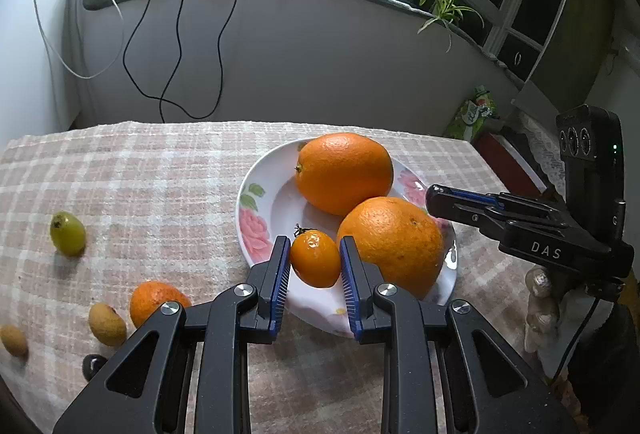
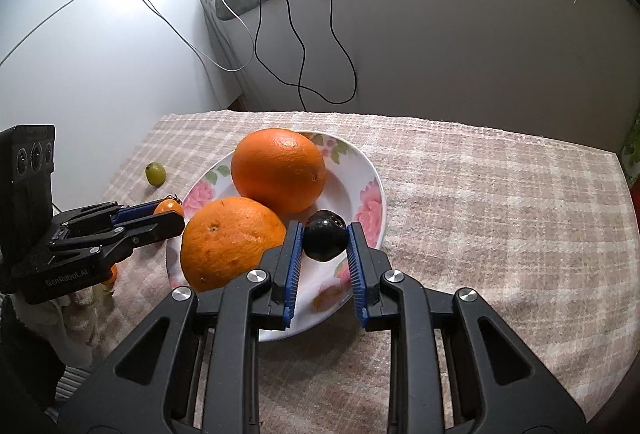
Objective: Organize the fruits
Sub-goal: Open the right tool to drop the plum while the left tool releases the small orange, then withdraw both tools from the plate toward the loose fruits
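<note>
Nearest, the left gripper (image 1: 315,260) was clamped on a glossy oval orange cherry tomato (image 1: 315,258) between its ribbed blue pads, over the near rim of the glazed floral plate (image 1: 260,194). The right gripper (image 2: 324,240) pinched a smooth, dark round fruit (image 2: 325,240) above the same plate. Farther in, two dimpled oranges (image 1: 344,172) lay touching in the plate. A green grape (image 1: 67,233) sat apart on the woven checked cloth (image 1: 160,174).
</note>
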`<state>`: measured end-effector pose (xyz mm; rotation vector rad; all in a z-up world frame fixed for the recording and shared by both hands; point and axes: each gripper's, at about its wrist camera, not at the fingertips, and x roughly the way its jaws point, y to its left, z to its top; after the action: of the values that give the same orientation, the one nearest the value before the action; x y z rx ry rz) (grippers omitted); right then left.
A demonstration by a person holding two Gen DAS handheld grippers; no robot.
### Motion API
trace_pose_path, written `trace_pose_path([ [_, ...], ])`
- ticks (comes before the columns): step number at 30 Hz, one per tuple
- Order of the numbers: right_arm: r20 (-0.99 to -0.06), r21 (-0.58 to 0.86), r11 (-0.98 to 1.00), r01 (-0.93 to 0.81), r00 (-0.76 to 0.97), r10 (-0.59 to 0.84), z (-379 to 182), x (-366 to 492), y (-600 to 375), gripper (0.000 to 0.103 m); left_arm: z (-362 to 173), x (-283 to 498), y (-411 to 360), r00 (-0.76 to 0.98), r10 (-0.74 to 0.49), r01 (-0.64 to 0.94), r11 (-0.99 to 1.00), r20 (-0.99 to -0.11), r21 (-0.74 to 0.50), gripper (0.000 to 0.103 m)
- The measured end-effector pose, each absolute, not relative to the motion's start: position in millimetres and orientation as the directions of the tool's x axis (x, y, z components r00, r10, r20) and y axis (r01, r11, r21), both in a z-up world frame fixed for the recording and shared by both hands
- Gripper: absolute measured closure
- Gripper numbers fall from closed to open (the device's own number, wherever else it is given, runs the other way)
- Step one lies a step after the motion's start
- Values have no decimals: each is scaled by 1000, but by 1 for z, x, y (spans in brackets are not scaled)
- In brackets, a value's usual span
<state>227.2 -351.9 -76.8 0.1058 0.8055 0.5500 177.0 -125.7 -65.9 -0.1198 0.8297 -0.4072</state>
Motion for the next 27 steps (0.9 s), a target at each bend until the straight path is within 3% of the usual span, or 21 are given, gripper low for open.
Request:
trace_pose_path([
  [12,-661,291,856,-427,557,503,-77,230,-350,80,-64,179,-129,602,-386,305,920,-699,-246,79],
  [15,-661,287,860,-422,563,497,-77,230,-351,80,-63,181,-129,603,-383,300,922,-700,-245,64],
  [19,-660,288,862,-417,567,494,-77,230,-351,78,-63,180,-129,607,-377,295,924,-700,-243,57],
  [21,-654,289,863,-415,573,495,-76,228,-352,66,-62,180,-129,607,-379,295,924,-698,-246,57],
  [23,-639,285,865,-413,590,493,-72,226,-354,41,-62,180,-130,608,-380,296,923,-697,-245,57],
  [27,-625,284,864,-415,603,495,-66,223,-355,32,-61,179,-130,606,-383,298,922,-697,-247,57],
])
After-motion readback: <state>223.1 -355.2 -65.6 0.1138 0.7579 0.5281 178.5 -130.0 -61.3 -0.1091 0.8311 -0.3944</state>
